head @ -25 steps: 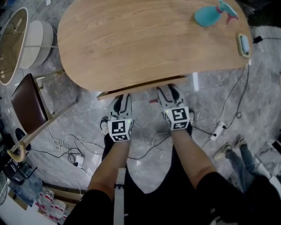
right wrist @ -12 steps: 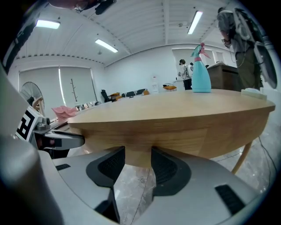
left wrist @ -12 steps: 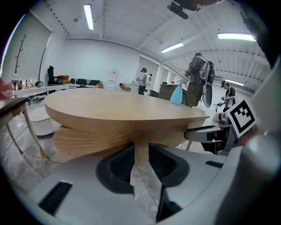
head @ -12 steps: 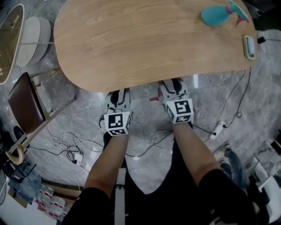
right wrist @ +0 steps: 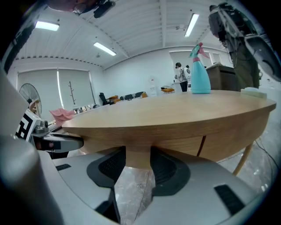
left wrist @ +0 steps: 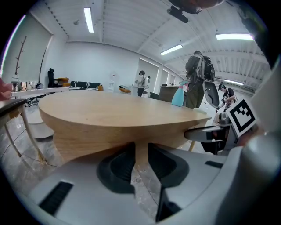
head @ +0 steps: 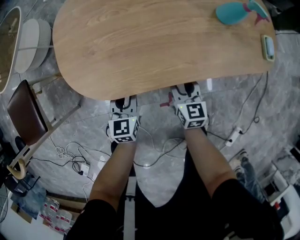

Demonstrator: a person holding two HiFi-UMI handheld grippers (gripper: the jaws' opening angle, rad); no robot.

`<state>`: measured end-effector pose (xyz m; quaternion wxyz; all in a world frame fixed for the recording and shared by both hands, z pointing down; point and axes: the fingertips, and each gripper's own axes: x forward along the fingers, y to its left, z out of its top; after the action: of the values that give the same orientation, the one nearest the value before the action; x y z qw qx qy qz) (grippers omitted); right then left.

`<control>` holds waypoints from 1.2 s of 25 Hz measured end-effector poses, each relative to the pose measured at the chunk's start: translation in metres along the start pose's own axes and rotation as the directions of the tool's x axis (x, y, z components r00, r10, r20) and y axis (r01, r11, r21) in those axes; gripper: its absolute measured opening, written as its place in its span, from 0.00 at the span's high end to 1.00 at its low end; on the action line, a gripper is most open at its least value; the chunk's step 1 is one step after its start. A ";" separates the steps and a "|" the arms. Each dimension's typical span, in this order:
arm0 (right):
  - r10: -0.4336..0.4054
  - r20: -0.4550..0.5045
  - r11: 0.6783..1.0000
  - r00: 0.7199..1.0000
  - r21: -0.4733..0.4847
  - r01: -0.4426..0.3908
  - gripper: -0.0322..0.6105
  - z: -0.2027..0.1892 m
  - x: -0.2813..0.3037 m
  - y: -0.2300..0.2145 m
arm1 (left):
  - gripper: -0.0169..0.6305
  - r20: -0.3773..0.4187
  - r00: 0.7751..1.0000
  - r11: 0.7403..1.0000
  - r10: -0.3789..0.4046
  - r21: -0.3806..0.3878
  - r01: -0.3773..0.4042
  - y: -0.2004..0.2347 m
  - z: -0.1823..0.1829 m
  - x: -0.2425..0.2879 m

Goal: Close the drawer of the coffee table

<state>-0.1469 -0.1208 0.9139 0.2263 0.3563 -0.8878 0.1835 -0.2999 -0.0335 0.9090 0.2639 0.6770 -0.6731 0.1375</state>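
The oval wooden coffee table [head: 154, 42] fills the top of the head view. Its drawer does not stick out past the near rim there. Both grippers point at that near side, side by side. The left gripper [head: 124, 102] has its tips under the rim; in its own view the left gripper [left wrist: 140, 151] stands open, its tips at the wooden drawer front [left wrist: 79, 147]. The right gripper [head: 187, 90] is likewise tucked under the rim. Its jaws have just been closing, but the right gripper [right wrist: 138, 156] still stands open with nothing between them, against the drawer front [right wrist: 175, 143].
A teal spray bottle [head: 234, 11] and a small green-rimmed object [head: 268, 47] lie on the table's far right. A brown chair [head: 26, 115] and a round side table [head: 9, 47] stand at the left. Cables [head: 75, 159] and a power strip [head: 233, 138] lie on the stone floor.
The drawer's edge stuck out from under the tabletop a second ago and is now hidden beneath it. Both grippers have moved forward towards the table.
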 end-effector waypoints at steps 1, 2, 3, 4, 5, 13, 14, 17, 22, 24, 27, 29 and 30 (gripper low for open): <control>-0.005 -0.001 1.000 1.000 0.001 0.005 0.68 -0.001 0.001 0.000 | 0.83 0.003 1.000 1.000 -0.002 0.003 0.002 0.001 0.000 0.001; -0.007 -0.003 1.000 1.000 -0.005 0.007 0.68 -0.001 0.001 0.000 | 0.83 0.005 1.000 1.000 -0.005 0.012 0.005 0.001 0.000 0.001; -0.004 -0.004 1.000 1.000 -0.018 0.004 0.68 0.000 0.001 0.002 | 0.83 0.005 1.000 1.000 -0.010 0.028 0.010 0.001 -0.001 0.002; 0.005 -0.002 1.000 1.000 -0.031 -0.005 0.68 0.002 0.000 0.006 | 0.83 0.002 1.000 0.999 -0.017 0.049 0.017 -0.001 -0.002 0.002; 0.016 0.002 0.999 1.000 -0.036 -0.016 0.68 0.004 -0.003 0.011 | 0.83 -0.005 1.000 0.997 -0.024 0.070 0.025 -0.003 -0.005 0.002; 0.024 0.025 0.999 0.999 0.021 -0.024 0.68 0.007 -0.052 0.041 | 0.83 -0.077 0.995 0.994 -0.059 0.091 0.066 -0.034 -0.021 -0.021; 0.012 0.028 1.000 1.000 0.023 -0.013 0.68 0.009 -0.059 0.040 | 0.83 -0.079 0.995 0.994 -0.064 0.088 0.071 -0.039 -0.019 -0.025; -0.024 0.042 0.999 0.999 0.038 0.023 0.68 0.022 -0.088 0.029 | 0.83 -0.075 0.996 0.997 -0.054 0.058 0.059 -0.055 -0.003 -0.043; -0.093 0.098 0.994 0.991 0.072 0.086 0.68 0.058 -0.134 0.007 | 0.83 -0.030 0.997 0.995 -0.064 0.073 0.067 -0.081 0.045 -0.062; -0.104 0.110 0.993 0.988 0.062 0.098 0.68 0.071 -0.145 0.000 | 0.83 -0.004 0.996 0.992 -0.088 0.089 0.088 -0.093 0.066 -0.062; -0.119 0.139 0.992 0.983 0.051 0.113 0.68 0.095 -0.165 -0.010 | 0.83 0.035 0.990 0.984 -0.134 0.121 0.128 -0.118 0.101 -0.065; -0.142 0.168 0.989 0.976 0.062 0.134 0.68 0.115 -0.179 -0.020 | 0.83 0.058 0.985 0.978 -0.160 0.141 0.151 -0.132 0.125 -0.067; -0.157 0.182 0.986 0.971 0.079 0.145 0.68 0.125 -0.187 -0.026 | 0.83 0.068 0.983 0.976 -0.170 0.151 0.158 -0.138 0.138 -0.068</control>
<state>-0.0417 -0.0964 0.7143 0.1430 0.4456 -0.8691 0.1601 -0.1909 -0.0572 0.7351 0.1971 0.7526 -0.6133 0.1363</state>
